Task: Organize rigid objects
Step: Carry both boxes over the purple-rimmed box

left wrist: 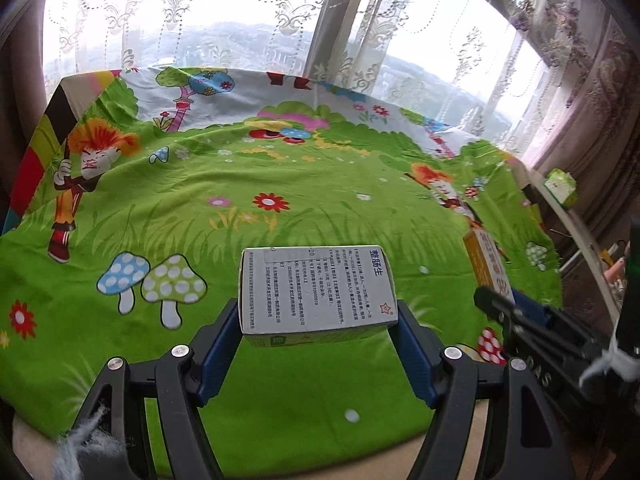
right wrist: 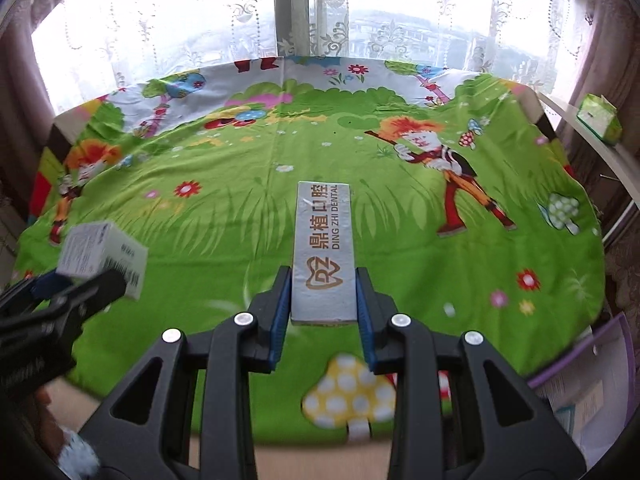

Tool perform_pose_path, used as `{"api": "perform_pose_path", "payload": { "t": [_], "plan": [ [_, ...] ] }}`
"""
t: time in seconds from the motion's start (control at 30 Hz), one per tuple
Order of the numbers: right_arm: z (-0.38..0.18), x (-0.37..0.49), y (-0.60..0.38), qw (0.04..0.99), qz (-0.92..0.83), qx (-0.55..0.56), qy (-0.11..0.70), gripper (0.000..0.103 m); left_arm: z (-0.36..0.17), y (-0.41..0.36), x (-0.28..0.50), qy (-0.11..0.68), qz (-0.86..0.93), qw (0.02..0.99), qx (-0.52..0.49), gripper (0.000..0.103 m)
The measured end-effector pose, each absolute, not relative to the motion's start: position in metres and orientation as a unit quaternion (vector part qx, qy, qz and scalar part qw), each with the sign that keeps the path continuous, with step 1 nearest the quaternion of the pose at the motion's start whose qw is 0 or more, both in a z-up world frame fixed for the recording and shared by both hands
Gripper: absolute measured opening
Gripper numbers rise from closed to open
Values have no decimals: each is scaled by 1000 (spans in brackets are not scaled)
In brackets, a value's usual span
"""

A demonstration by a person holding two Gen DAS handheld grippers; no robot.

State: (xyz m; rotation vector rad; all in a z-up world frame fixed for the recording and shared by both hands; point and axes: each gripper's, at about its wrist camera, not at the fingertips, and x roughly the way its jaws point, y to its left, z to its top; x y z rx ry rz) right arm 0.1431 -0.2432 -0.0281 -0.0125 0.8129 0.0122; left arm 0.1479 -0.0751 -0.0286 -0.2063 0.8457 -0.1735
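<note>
My left gripper (left wrist: 318, 320) is shut on a white medicine box (left wrist: 316, 290) with Chinese print, held above the green cartoon cloth (left wrist: 280, 208). My right gripper (right wrist: 323, 300) is shut on a long grey box (right wrist: 323, 248) marked "DING ZHI DENTAL", held lengthwise above the cloth (right wrist: 240, 220). In the left wrist view the right gripper (left wrist: 492, 300) shows at the right edge with the box's orange side (left wrist: 486, 264). In the right wrist view the left gripper (right wrist: 80, 292) and its white box (right wrist: 102, 258) show at the left.
The cloth covers a table in front of a window with lace curtains (right wrist: 292, 4). A green carton (right wrist: 598, 118) stands on a white shelf at the right; it also shows in the left wrist view (left wrist: 562, 186). A purple-edged bin with papers (right wrist: 580, 392) sits at the lower right.
</note>
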Motion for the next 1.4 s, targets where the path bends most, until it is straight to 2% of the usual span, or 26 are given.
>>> {"api": "perform_pose_path", "payload": {
  "t": [0.4, 0.9, 1.4],
  "plan": [
    [-18, 65, -293, 915, -21, 22, 402, 35, -15, -111, 98, 403, -146, 898, -94, 73],
    [-13, 31, -328, 914, -45, 38, 401, 35, -3, -154, 78, 400, -209, 891, -54, 73],
    [-28, -8, -390, 897, -102, 47, 429, 35, -7, -241, 59, 446, -324, 834, -27, 73]
  ]
}}
